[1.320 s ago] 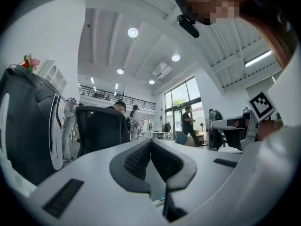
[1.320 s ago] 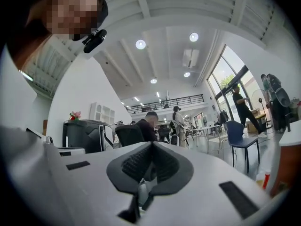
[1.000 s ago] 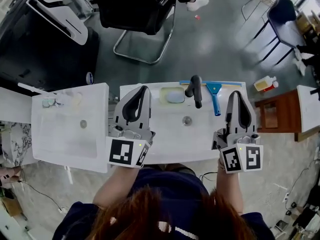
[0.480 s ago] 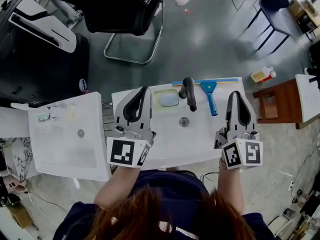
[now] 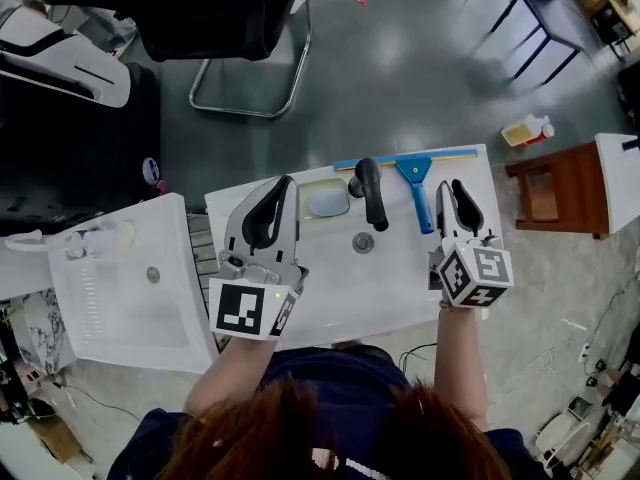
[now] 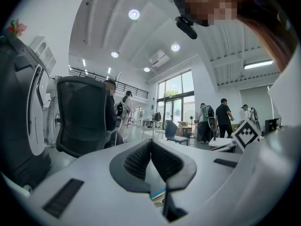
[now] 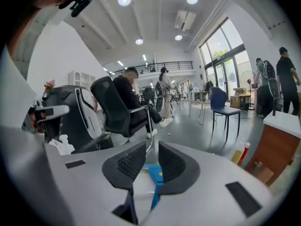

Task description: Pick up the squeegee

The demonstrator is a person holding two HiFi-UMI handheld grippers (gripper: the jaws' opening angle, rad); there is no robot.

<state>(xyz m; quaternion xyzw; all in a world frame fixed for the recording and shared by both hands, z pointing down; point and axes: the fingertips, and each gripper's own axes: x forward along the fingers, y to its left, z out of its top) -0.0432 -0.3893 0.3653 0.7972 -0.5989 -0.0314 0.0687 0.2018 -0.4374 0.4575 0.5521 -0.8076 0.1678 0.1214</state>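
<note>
Nearest: left gripper (image 5: 281,184) left of the black faucet (image 5: 371,196), over the white basin (image 5: 400,268). Jaws together, nothing between them. Idle.

Right gripper (image 5: 452,190) right of the faucet, tilted downward. Jaws opening. The blue squeegee (image 5: 423,203) shows through the gap and beyond it, but the pads are not on it. No grip yet.

The squeegee lies flat between the faucet and the right gripper, just beside that gripper. Its handle points toward the person, and its blade runs along the basin's far edge, behind the faucet.

Handling, judged: light, stiff plastic handle, soft rubber blade edge. The smooth handle may slip if wet. Best hold is across the handle at mid-length, clear of the blade and the faucet.
</note>
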